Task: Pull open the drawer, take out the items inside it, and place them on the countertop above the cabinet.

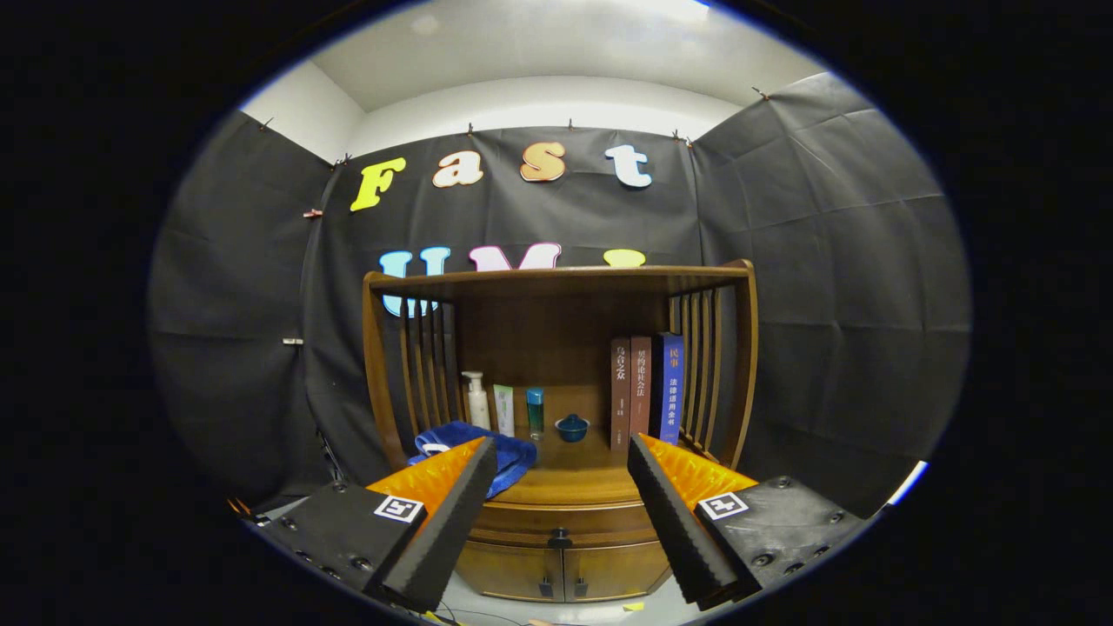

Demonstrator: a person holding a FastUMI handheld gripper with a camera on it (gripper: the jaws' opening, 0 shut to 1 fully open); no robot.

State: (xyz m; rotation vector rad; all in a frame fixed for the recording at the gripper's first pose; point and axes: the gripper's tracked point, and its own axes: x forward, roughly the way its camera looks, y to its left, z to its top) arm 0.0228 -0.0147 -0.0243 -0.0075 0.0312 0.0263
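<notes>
Gripper view: gripper (561, 452) hanging with fingers spread wide apart, holding nothing; brown wooden cabinet (556, 530) standing beyond them; its curved closed drawer (561, 520) showing between the fingers; crumpled blue cloth (496, 452) lying on the wooden countertop (569, 474) beside small bottles (504, 409); upright books (648, 387) standing to the other side.

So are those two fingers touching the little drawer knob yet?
Apart. The gripper view shows the open gripper well short of the cabinet, the drawer knob small in the wide gap between its fingers.
</notes>
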